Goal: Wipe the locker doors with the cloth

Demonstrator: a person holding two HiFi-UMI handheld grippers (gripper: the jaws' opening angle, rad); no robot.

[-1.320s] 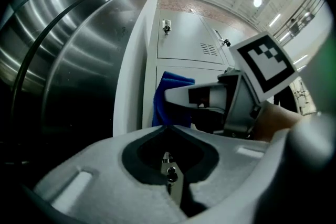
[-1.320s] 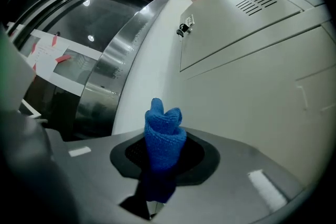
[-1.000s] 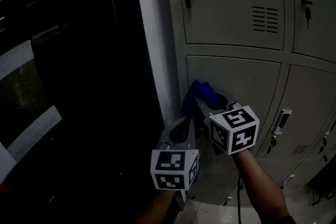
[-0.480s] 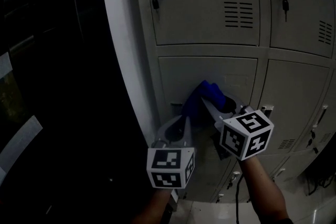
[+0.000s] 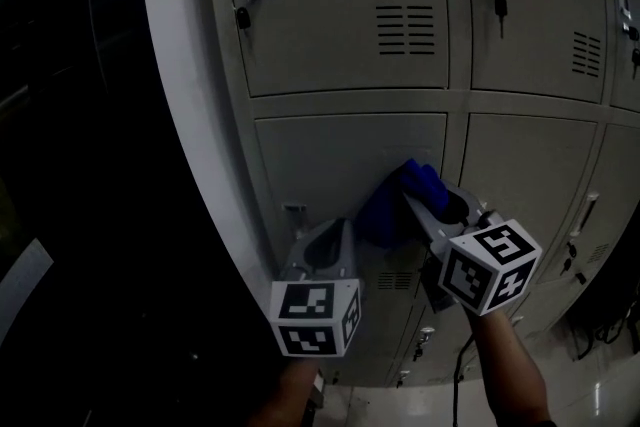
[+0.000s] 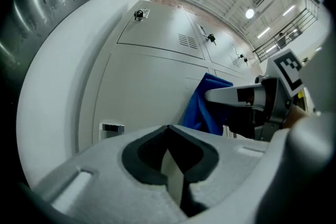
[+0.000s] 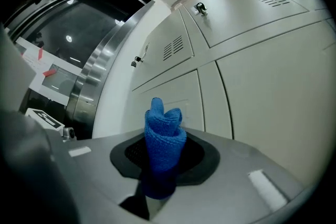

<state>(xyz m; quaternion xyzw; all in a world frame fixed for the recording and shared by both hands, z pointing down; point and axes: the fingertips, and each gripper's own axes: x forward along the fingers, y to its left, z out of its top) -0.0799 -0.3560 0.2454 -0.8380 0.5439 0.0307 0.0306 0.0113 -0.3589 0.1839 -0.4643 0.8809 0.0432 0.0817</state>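
Note:
The grey locker doors (image 5: 340,5) fill the head view. A blue cloth (image 5: 398,200) is pressed against the lower-left door (image 5: 330,160), near its right edge. My right gripper (image 5: 428,202) is shut on the cloth, and in the right gripper view the bunched cloth (image 7: 163,141) sticks up from between the jaws. My left gripper (image 5: 333,233) hovers lower left of the cloth, close to the same door, shut with nothing in it. The left gripper view has its jaws (image 6: 174,162) meeting, with the cloth (image 6: 201,108) and the right gripper (image 6: 233,96) beyond.
A white end panel (image 5: 190,115) borders the lockers on the left, with a dark black unit (image 5: 80,165) beyond it. Keys hang in locks (image 5: 242,15) (image 5: 499,3). Vents (image 5: 405,30) and a metal latch (image 5: 294,213) mark the doors. Floor (image 5: 595,395) shows at bottom right.
The right gripper has slid the cloth rightward across the lower door, from its left side to near its right edge. The head view has swung so the lockers sit further left.

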